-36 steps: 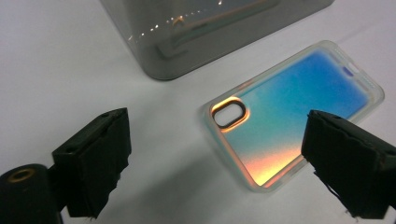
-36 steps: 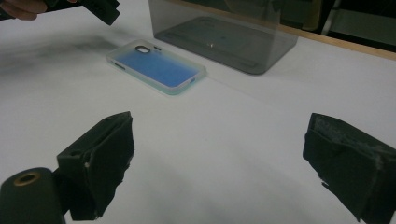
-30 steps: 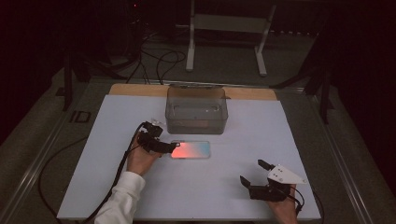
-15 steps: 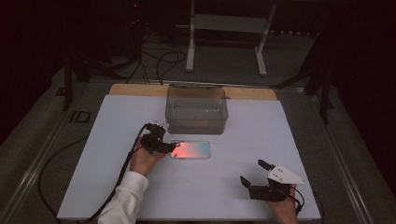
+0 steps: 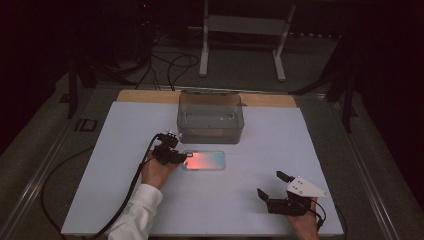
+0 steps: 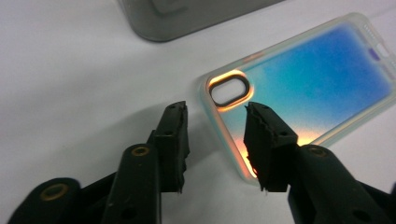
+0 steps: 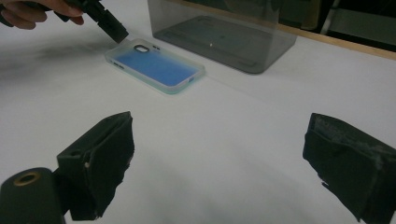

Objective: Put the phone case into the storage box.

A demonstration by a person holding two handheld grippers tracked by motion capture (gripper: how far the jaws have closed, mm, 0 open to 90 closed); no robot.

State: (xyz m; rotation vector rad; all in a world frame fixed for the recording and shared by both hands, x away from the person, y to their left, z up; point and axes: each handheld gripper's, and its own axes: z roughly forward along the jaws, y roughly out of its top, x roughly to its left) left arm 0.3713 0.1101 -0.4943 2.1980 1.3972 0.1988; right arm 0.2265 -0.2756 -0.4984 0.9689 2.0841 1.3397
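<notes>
The left gripper (image 6: 215,112) has been eased onto the case's (image 5: 204,161) left end, jaws parted astride its edge, nothing clamped. The case lies mid-table, near the bin (image 5: 210,117); a grasp seems imminent. The right gripper (image 5: 274,186) rests wide open, empty.

The high view looked forward and down from above the person's side onto the whole white rectangular worktop (image 5: 125,200). The left gripper view sat very close, facing the camera-hole end of the translucent blue-and-orange phone case (image 6: 299,88). The right gripper view looked low across the worktop from farther off. All three views shared the case and the smoky clear plastic box (image 5: 210,117).
</notes>
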